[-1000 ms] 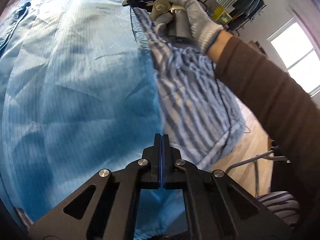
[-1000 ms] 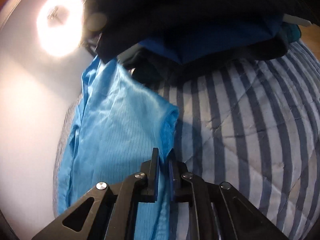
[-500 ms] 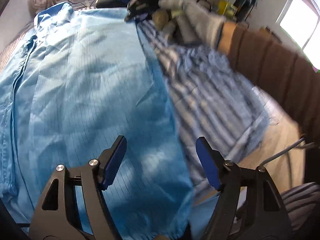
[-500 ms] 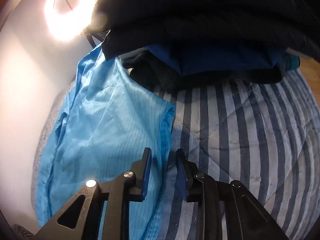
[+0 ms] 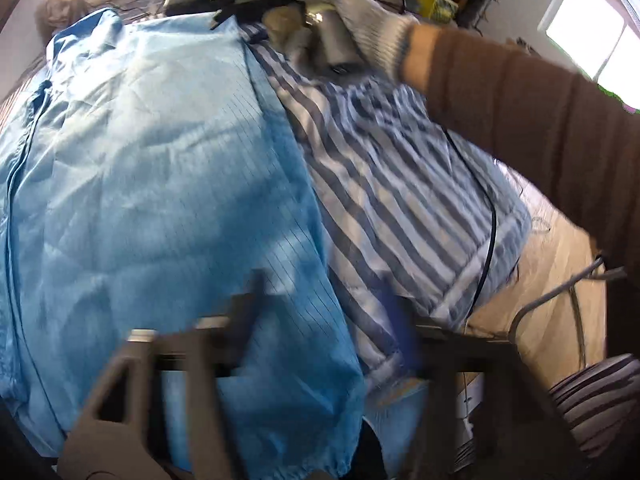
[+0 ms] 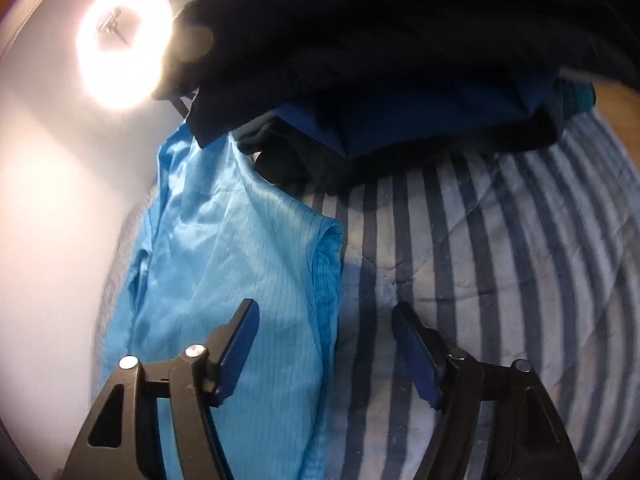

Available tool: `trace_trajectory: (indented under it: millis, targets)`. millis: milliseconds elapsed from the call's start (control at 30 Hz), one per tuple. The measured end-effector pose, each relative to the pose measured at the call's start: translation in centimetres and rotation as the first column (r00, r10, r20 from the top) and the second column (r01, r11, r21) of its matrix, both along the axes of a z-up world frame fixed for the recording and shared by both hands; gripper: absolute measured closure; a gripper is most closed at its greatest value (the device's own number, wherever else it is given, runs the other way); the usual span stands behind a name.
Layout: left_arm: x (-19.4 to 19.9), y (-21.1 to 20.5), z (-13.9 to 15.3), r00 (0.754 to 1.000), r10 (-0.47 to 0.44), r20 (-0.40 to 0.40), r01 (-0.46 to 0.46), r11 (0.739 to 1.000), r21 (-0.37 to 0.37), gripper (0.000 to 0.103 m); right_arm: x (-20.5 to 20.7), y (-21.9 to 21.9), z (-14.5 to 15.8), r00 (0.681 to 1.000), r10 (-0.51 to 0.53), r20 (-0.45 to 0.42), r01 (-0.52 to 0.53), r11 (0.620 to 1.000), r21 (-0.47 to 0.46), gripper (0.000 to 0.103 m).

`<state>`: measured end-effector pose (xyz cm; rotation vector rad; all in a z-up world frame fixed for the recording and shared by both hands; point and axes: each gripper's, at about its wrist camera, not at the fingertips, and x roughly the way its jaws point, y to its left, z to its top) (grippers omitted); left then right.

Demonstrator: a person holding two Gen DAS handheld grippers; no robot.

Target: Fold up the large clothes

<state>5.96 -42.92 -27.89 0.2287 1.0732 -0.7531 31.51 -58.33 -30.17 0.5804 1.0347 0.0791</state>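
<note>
A big light blue shirt (image 5: 160, 200) lies spread out flat on a bed. It fills the left side of the left wrist view, and its collar is at the far end, near a bright lamp (image 6: 120, 60). Its right edge runs straight down the middle of that view. Thin dark lines cross the cloth.

The left tool (image 5: 324, 312) is low over the near end of the shirt. It looks blurry. Its jaws have just been opening and now stand wide apart. The shirt's right edge lies under the gap, but the pads do not press on it. Nothing is held.

To the right of the shirt is the bed cover (image 5: 400, 200), with blue and white stripes. A thin black cable (image 5: 486, 216) runs over it.

At the far end, a hand in a white knit glove (image 5: 352, 12) holds the right tool (image 6: 326, 328). A brown sleeve (image 5: 520, 100) comes in from the right.

In the right wrist view, the right tool's jaws have just been opening too, and they stand wide apart. The shirt's corner edge lies under the gap, and the striped cover is under the right pad. No cloth is pinched. Past the tool sits a pile of dark clothes (image 6: 400, 80) on the cover, touching the shirt's far end.
</note>
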Motion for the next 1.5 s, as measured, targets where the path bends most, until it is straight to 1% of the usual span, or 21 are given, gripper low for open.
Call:
trace_trajectory:
  millis: [67,100,133,167,200,233,267,300,367,400,467,533,567,633,667,767,967,1067,1267,1433,1500]
  targets:
    - [-0.7,-0.7,-0.9,0.999,-0.016,0.042,0.012,0.997,0.082,0.032,0.0,0.1,-0.4,1.000,-0.001,0.000,0.001,1.000,-0.001,0.050]
    - [-0.7,-1.0,-1.5,0.998,-0.019,0.053,0.013,0.993,0.121,0.037,0.1,0.1,-0.5,1.000,0.010,-0.006,-0.010,1.000,0.004,0.071]
    - [-0.6,-0.9,-2.0,0.998,-0.010,0.067,0.001,0.991,0.133,0.048,0.1,0.2,-0.6,1.000,0.025,-0.013,-0.025,1.000,0.018,0.086]
    - [-0.5,-0.6,-2.2,0.996,0.002,0.094,-0.014,0.992,0.127,0.053,0.2,0.5,-0.6,0.999,0.031,-0.010,-0.031,0.999,0.015,0.091]
    - [-0.3,-0.6,-2.3,0.995,0.008,0.101,-0.020,0.993,0.119,0.064,0.1,0.7,-0.3,0.999,0.037,-0.002,-0.037,0.999,-0.002,0.095]
    - [0.0,-0.3,-2.1,0.996,0.018,0.090,-0.028,0.994,0.106,0.082,0.1,0.9,0.0,0.999,0.044,0.002,-0.044,0.999,-0.019,0.099]
    - [0.5,0.0,-1.9,0.998,0.031,0.063,-0.036,0.996,0.084,0.089,0.2,1.2,0.3,0.999,0.046,0.001,-0.046,0.998,-0.029,0.100]
    - [1.0,0.4,-1.8,0.999,0.042,0.033,-0.044,0.997,0.057,0.094,0.3,1.4,0.5,0.999,0.045,0.000,-0.045,0.998,-0.037,0.101]
    - [2.2,2.0,-1.1,0.994,0.086,-0.069,-0.089,0.995,-0.044,0.095,0.4,1.8,1.0,0.999,0.037,0.001,-0.037,0.998,-0.054,0.102]
    - [2.6,2.6,-0.8,0.990,0.100,-0.099,-0.108,0.991,-0.078,0.096,0.5,2.0,1.4,0.999,0.035,0.004,-0.035,0.997,-0.063,0.102]
    - [3.1,4.0,0.2,0.981,0.128,-0.147,-0.151,0.976,-0.159,0.096,0.6,2.3,1.9,0.999,0.031,0.005,-0.031,0.996,-0.083,0.103]
    - [3.0,4.9,1.0,0.973,0.142,-0.184,-0.181,0.959,-0.217,0.096,0.6,2.5,2.3,1.000,0.024,0.010,-0.022,0.995,-0.099,0.103]
    - [2.9,5.2,1.2,0.969,0.143,-0.199,-0.189,0.952,-0.239,0.096,0.7,2.7,2.3,1.000,0.020,-0.005,-0.020,0.991,-0.129,0.103]
    - [2.6,5.3,1.3,0.972,0.138,-0.192,-0.183,0.952,-0.244,0.096,1.2,3.3,2.0,0.998,0.019,-0.062,-0.031,0.980,-0.197,0.103]
    - [2.5,5.5,1.2,0.972,0.140,-0.189,-0.184,0.953,-0.239,0.096,1.3,3.5,2.1,0.998,0.016,-0.065,-0.029,0.978,-0.207,0.103]
    - [2.4,6.6,1.2,0.964,0.155,-0.214,-0.209,0.944,-0.255,0.096,1.3,3.7,3.3,0.999,-0.005,-0.036,-0.002,0.982,-0.190,0.103]
    - [2.8,9.5,1.8,0.956,0.191,-0.224,-0.254,0.921,-0.296,0.096,2.1,5.7,5.3,0.999,-0.022,-0.032,0.013,0.969,-0.245,0.103]
    - [3.1,11.3,1.8,0.937,0.218,-0.272,-0.304,0.894,-0.329,0.096,2.5,7.4,6.7,1.000,-0.013,-0.027,0.005,0.959,-0.284,0.103]
    - [3.2,15.7,1.0,0.907,0.298,-0.296,-0.389,0.864,-0.321,0.096,4.4,12.2,8.7,0.998,0.053,-0.018,-0.056,0.943,-0.328,0.103]
    - [3.5,18.5,0.4,0.888,0.349,-0.301,-0.436,0.846,-0.306,0.096,6.3,17.5,8.3,0.991,0.130,-0.039,-0.135,0.915,-0.380,0.103]
    - [3.7,19.6,0.0,0.875,0.370,-0.312,-0.460,0.836,-0.300,0.096,7.2,19.2,7.8,0.987,0.152,-0.050,-0.159,0.908,-0.387,0.103]
